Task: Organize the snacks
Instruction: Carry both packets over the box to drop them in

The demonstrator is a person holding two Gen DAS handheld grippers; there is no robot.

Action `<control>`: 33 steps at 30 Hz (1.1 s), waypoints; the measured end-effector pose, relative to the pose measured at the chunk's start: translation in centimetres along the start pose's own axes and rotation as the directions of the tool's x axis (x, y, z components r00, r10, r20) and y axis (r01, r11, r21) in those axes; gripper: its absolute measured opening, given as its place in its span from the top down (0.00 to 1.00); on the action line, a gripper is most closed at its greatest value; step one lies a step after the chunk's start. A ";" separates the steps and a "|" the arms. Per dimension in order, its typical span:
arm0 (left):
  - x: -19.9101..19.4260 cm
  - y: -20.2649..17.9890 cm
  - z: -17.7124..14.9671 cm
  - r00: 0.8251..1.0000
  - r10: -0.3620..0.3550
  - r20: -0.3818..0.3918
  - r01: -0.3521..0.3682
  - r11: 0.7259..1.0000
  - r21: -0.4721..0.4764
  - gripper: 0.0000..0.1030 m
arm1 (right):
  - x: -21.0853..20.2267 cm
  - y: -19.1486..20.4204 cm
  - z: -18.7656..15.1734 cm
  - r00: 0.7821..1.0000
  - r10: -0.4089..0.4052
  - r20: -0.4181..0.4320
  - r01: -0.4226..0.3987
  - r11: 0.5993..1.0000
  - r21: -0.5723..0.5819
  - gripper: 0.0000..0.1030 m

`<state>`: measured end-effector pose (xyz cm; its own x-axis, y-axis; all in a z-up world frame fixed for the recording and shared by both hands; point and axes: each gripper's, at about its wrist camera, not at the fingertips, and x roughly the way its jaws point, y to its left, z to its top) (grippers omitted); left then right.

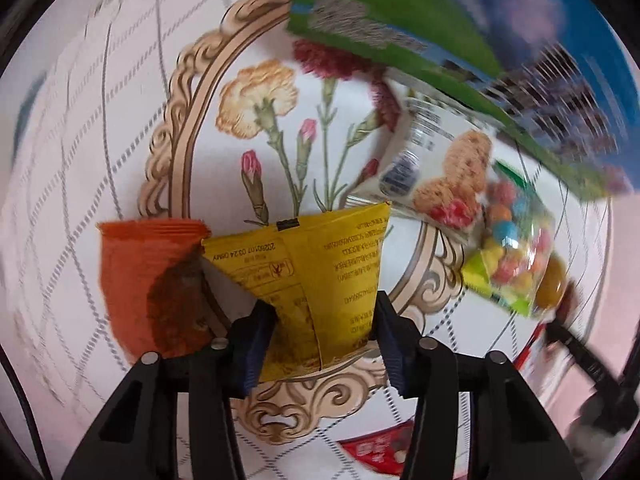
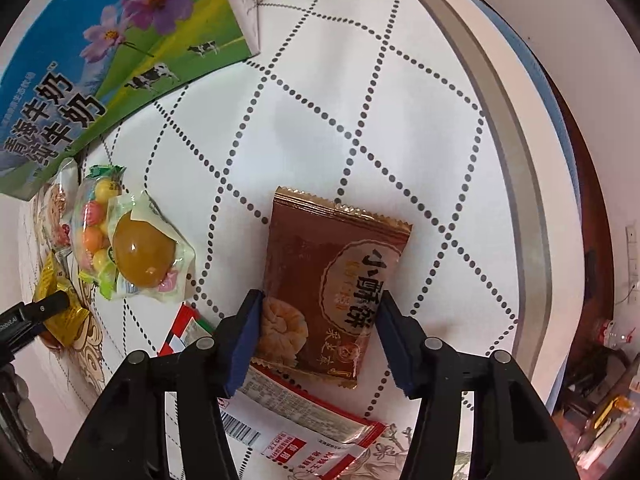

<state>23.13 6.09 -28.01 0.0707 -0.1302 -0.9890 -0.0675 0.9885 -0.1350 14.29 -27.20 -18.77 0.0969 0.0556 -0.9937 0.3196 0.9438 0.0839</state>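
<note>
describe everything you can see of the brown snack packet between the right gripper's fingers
The brown snack packet is a glossy foil pouch with gold crimped ends, dark characters in an oval and a printed pastry. It looks sealed and lies flat, face up, on the white tablecloth, its lower end overlapping a red and white packet. The right gripper straddles it, blue pads at both side edges.

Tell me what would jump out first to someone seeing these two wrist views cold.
Each gripper is clamped on a packet: the left gripper on a yellow packet, with an orange wrapper at its left, and the right gripper on a brown pastry packet. Next, the big green-and-blue milk carton at the upper left of the right view, with a clear bag of coloured candies below it.
</note>
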 end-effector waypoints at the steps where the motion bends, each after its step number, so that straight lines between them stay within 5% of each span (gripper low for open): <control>1: -0.3 -0.4 -0.3 1.000 0.008 0.008 -0.008 1.000 0.024 0.56 | -0.5 -0.4 -0.2 1.000 -0.001 0.009 0.001 1.000 -0.006 0.43; 6: -2.4 -2.7 -2.1 0.999 0.010 0.035 -0.013 0.996 0.083 0.57 | -2.7 -0.4 -1.0 0.999 0.020 0.049 -0.020 1.000 -0.010 0.43; 14: -9.9 -6.6 -1.6 0.980 -0.180 0.090 0.168 0.978 0.122 0.57 | -9.4 1.0 -1.3 0.984 0.131 0.116 -0.126 0.991 -0.054 0.43; 20: -16.2 -9.9 3.9 0.945 -0.297 0.140 0.266 0.942 0.203 0.57 | -16.3 4.6 1.8 0.945 0.260 0.199 -0.236 0.962 -0.138 0.43; 24: -17.2 -11.4 9.2 0.939 -0.312 0.142 0.277 0.935 0.220 0.57 | -19.2 7.9 5.4 0.919 0.318 0.231 -0.276 0.941 -0.197 0.43; 33: -9.8 -14.9 19.8 0.952 -0.293 -0.088 0.305 0.933 0.189 0.57 | -17.0 10.9 15.7 0.952 0.235 0.194 -0.184 0.951 -0.248 0.43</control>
<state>43.15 -5.81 -15.09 -0.0007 -0.4204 -0.9073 0.1466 0.8975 -0.4159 30.97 -22.94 0.24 0.3500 0.2120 -0.9125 0.0519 0.9682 0.2448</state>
